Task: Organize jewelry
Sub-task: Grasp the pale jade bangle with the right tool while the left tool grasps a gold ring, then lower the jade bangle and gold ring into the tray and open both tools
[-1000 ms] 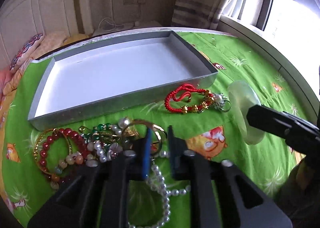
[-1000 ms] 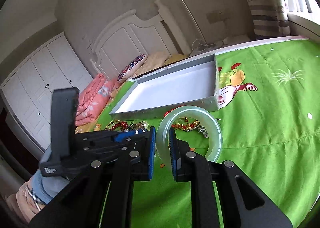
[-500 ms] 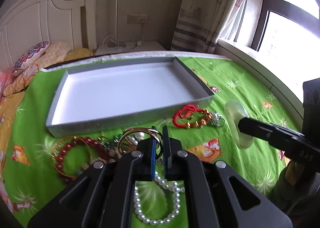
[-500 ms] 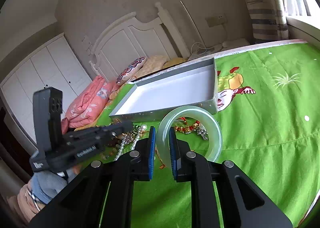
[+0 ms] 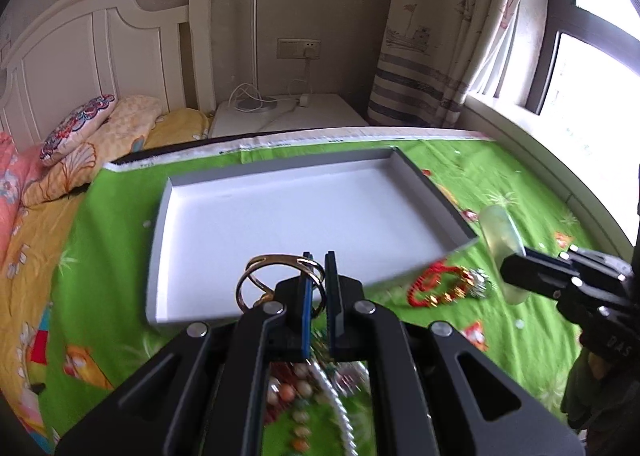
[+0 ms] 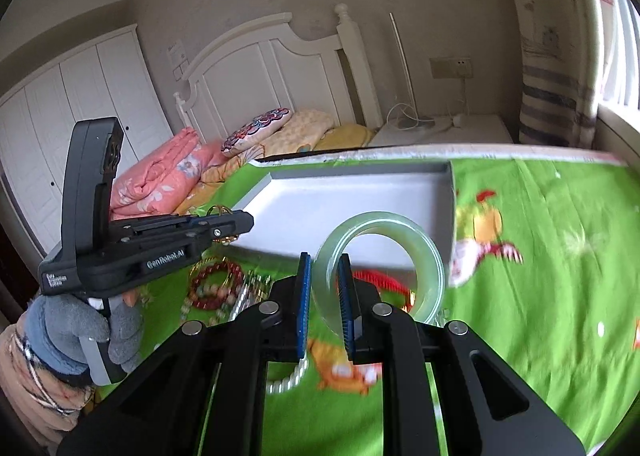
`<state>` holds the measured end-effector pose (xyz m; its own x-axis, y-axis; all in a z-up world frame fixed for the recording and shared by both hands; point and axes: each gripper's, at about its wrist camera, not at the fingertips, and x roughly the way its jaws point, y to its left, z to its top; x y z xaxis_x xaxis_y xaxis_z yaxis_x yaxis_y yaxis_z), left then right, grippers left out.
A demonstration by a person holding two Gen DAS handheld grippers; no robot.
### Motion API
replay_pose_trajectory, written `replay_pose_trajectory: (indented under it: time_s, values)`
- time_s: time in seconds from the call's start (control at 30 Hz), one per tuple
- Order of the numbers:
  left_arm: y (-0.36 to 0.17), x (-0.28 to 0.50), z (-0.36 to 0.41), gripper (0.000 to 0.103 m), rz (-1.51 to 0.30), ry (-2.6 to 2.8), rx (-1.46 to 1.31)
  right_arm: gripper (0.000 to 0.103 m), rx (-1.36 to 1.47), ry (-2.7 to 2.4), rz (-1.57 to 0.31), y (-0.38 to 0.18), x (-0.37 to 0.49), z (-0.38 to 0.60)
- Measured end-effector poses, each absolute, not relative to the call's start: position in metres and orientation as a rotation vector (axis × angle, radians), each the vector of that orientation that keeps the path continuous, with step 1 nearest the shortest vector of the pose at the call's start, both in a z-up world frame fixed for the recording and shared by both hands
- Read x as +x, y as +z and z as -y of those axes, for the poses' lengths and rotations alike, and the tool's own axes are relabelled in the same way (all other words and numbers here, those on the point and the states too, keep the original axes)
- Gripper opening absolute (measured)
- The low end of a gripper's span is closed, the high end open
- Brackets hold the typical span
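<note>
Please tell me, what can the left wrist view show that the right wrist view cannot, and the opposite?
Only the left wrist view shows the left gripper shut on the gold bangle from close, and the window.

Only the right wrist view shows the white wardrobe, the gloved hand, and the right gripper shut on the green jade bangle from close.

Both show the grey tray, red bracelet, headboard and green cloth.
</note>
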<state>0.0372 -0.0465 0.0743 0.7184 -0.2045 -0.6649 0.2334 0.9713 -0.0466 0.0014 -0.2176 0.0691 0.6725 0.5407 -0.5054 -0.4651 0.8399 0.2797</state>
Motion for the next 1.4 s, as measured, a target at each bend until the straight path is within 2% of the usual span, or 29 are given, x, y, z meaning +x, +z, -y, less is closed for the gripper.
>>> replay_pose_trajectory:
  time_s: [0.33, 0.4, 0.5, 0.53, 0.57, 0.63, 0.8, 0.93, 1.07, 1.4]
  values:
    - [0.06, 0.099, 0.05, 0.006, -0.787, -0.153, 0.095, 0.016, -0.035, 0.493, -0.718, 0.058, 0.078, 0.163]
    - [0.055, 0.108, 0.047, 0.007, -0.803, -0.141, 0.096, 0.016, -0.041, 0.472, -0.746, 0.049, 0.089, 0.16]
    - [0.045, 0.115, 0.04, 0.015, -0.823, -0.129, 0.07, 0.017, -0.011, 0.46, -0.736, 0.045, 0.095, 0.162]
    - [0.042, 0.115, 0.036, 0.029, -0.833, -0.135, 0.05, 0.02, 0.005, 0.459, -0.741, 0.045, 0.096, 0.164]
    - [0.04, 0.113, 0.033, 0.053, -0.835, -0.151, 0.023, 0.028, 0.026, 0.467, -0.75, 0.047, 0.095, 0.166]
    - [0.041, 0.104, 0.029, 0.076, -0.786, -0.14, 0.014, 0.041, 0.034, 0.484, -0.724, 0.051, 0.088, 0.168]
    - [0.048, 0.076, 0.023, 0.077, -0.716, -0.128, 0.011, 0.043, 0.045, 0.49, -0.666, 0.058, 0.062, 0.184]
    - [0.055, 0.042, 0.013, 0.089, -0.661, -0.115, -0.024, 0.043, 0.109, 0.458, -0.647, 0.054, 0.029, 0.215]
    - [0.053, 0.002, -0.005, 0.095, -0.657, -0.112, -0.121, 0.043, 0.134, 0.438, -0.676, 0.047, 0.008, 0.233]
    - [0.029, -0.049, -0.037, 0.099, -0.702, -0.125, -0.317, 0.048, 0.148, 0.466, -0.726, 0.031, -0.015, 0.245]
